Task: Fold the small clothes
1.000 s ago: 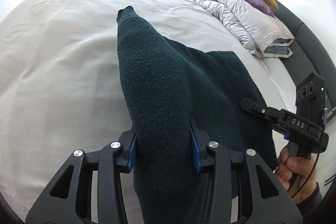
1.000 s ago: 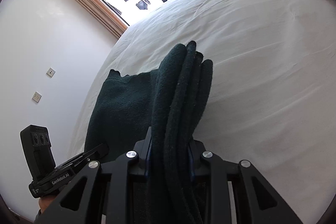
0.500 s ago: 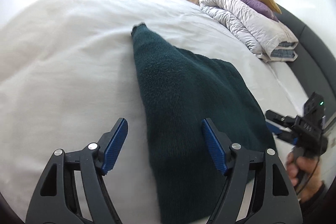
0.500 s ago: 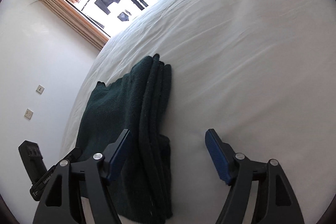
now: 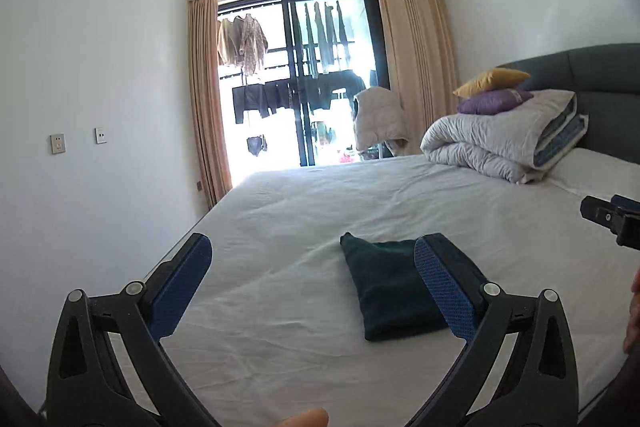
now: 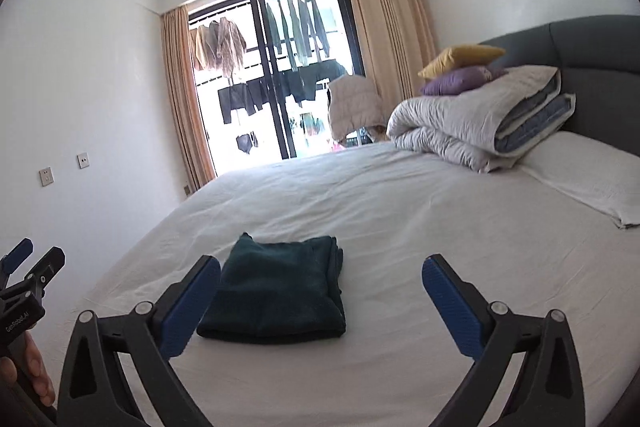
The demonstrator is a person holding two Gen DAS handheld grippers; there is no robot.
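Left claw [image 5: 312,279] is spread wide w/ nothing in it. Right claw [image 6: 320,297] is spread wide too, also holding nothing. Just past them, the dark green sweater [image 6: 280,297] lies folded flat on the white bed [image 6: 400,211]. Far back: gray blanket [image 6: 472,123] w/ purple & yellow pillows on top.

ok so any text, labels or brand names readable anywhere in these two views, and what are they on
"GenRobot.AI" – white lettering on the black body of the left tongs, seen at the left edge of the right wrist view; small and slanted, so only just legible.
Nothing else carries text: the dark green folded garment, the right tongs and the wall sockets show no readable marks.
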